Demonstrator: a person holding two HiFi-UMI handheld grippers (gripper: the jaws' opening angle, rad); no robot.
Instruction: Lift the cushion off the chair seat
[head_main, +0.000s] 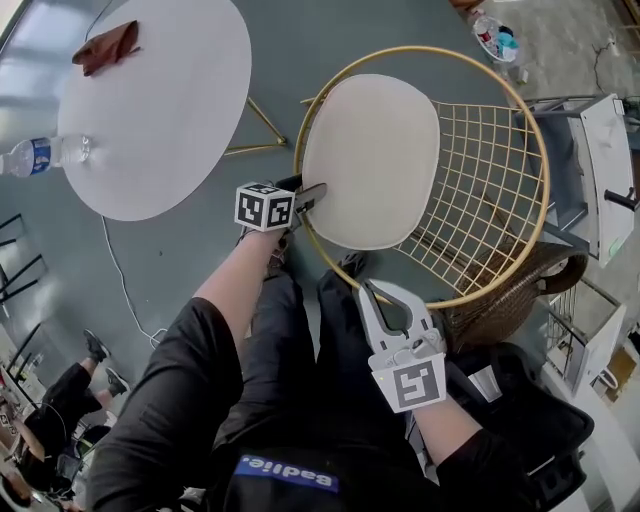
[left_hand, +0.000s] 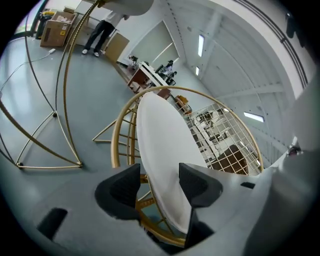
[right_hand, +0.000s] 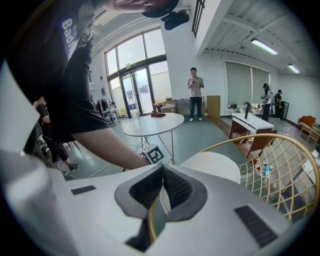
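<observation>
A white oval cushion (head_main: 370, 160) lies on the seat of a gold wire chair (head_main: 520, 110). My left gripper (head_main: 312, 195) is at the cushion's near left edge. In the left gripper view it (left_hand: 159, 172) stands open, with the cushion's edge (left_hand: 160, 145) and the gold rim (left_hand: 120, 130) running between its jaws; the pads are not pressing. My right gripper (head_main: 365, 290) hovers just before the chair's front rim, short of the cushion. In the right gripper view its tips (right_hand: 161, 167) meet, shut on nothing, with the rim showing below them and the cushion (right_hand: 212, 165) beyond.
A round white table (head_main: 150, 100) stands left of the chair, with a dark red cloth (head_main: 105, 45) and a water bottle (head_main: 30, 155) on it. Its gold legs (head_main: 265, 125) reach toward the chair. A white cabinet (head_main: 600, 170) stands at the right. A person (right_hand: 195, 92) stands far off.
</observation>
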